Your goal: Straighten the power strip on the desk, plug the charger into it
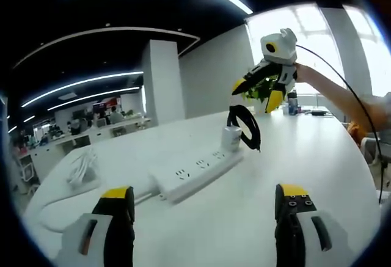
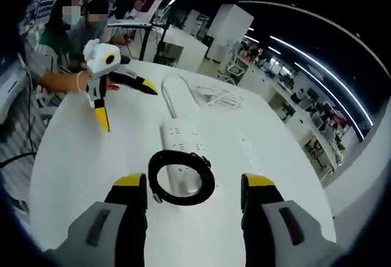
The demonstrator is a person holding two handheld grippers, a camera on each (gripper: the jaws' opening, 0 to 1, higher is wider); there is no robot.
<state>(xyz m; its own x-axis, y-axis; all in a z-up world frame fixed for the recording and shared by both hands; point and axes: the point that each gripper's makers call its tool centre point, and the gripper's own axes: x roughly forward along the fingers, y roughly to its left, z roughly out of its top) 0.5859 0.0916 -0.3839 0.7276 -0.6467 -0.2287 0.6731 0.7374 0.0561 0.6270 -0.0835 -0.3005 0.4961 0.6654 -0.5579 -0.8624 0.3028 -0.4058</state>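
A white power strip (image 1: 195, 172) lies slantwise on the white desk (image 1: 305, 151). At its far end stands a white charger (image 1: 232, 137) with a black coiled cable (image 1: 245, 123); whether its prongs sit in a socket I cannot tell. My left gripper (image 1: 204, 197) is open, short of the strip, with nothing between its jaws. Beyond the charger hovers my right gripper (image 1: 256, 95), open and held by a hand. In the right gripper view the strip (image 2: 179, 142) runs away from me, and the black coil (image 2: 181, 178) lies on its near end between my right gripper's (image 2: 194, 181) open jaws. The left gripper (image 2: 126, 103) hangs open at the far left.
A loose bundle of white cable (image 2: 217, 96) lies past the strip, and the strip's own cord (image 2: 171, 90) loops beside it. A small white flat item (image 2: 250, 148) lies right of the strip. People sit at the desk's far left edge (image 2: 55, 41).
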